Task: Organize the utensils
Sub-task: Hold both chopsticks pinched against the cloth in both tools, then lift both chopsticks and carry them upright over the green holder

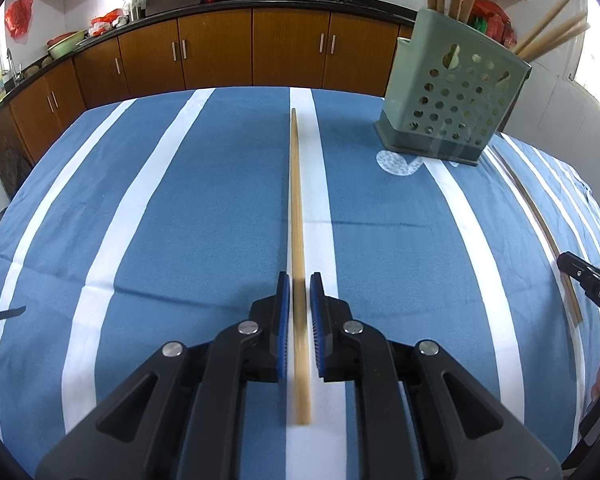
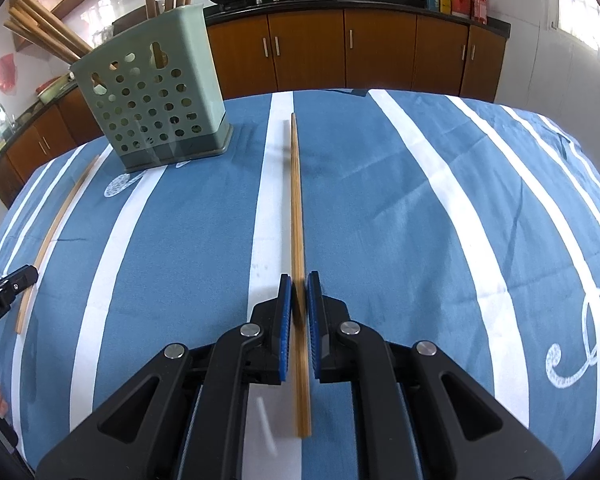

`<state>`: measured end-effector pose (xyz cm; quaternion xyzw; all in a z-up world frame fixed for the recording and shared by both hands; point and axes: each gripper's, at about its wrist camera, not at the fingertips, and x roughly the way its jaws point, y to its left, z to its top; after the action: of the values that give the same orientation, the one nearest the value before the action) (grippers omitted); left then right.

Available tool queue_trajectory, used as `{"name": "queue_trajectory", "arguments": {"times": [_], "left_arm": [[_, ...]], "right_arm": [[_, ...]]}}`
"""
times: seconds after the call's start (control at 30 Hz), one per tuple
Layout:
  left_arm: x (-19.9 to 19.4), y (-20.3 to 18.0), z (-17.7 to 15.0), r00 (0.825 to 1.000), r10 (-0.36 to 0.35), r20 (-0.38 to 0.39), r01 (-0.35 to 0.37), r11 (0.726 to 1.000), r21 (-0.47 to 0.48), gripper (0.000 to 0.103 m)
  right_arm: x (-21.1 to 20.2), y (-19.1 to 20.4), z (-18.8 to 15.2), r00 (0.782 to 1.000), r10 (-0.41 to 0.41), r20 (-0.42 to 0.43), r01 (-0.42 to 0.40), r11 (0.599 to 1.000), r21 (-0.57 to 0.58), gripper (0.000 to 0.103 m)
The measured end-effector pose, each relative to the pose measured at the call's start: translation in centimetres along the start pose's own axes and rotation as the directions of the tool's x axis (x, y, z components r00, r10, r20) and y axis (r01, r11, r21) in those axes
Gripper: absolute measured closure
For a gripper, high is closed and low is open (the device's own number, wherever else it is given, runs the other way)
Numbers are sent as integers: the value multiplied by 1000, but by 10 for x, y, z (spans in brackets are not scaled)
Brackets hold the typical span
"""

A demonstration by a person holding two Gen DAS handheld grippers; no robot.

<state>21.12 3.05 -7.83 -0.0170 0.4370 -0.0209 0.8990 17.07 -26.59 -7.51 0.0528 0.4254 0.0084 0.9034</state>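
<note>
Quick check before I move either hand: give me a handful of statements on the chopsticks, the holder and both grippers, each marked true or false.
1. The left gripper is closed on a chopstick. True.
2. The right gripper is empty. False: it grips its own chopstick.
3. The green holder lies tipped on its side. False: it stands upright on the tablecloth.
4. The holder already has wooden utensils in it. True.
5. The tablecloth is plain red. False: it is blue with white stripes.

"DAS" on right gripper [image 1: 592, 288], "GenRobot.AI" on left gripper [image 2: 4, 292]
</note>
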Motion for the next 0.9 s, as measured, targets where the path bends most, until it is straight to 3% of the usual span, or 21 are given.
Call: {"name": "queue_trajectory", "arguments": {"times": [0.3, 0.67, 0.77, 0.9], "left_arm": [[-4, -1, -2, 1000, -8, -3, 8, 1000, 7, 95], [-34, 2, 8, 997, -22, 77, 21, 1000, 9, 95], [-49, 3, 15, 992, -31, 121, 30, 1000, 7, 95], [-81, 7, 33, 972, -49, 228, 52, 999, -7, 95]], "right_arm": [[-4, -4, 0, 1000, 7, 12, -7, 1000, 12, 95], [-34, -4, 9, 995, 14, 100, -15, 1000, 13, 95], [-48, -5, 18, 988, 20, 153, -23, 1000, 16, 95], [-74, -8, 33, 966, 33, 256, -43, 998, 35, 95]]}}
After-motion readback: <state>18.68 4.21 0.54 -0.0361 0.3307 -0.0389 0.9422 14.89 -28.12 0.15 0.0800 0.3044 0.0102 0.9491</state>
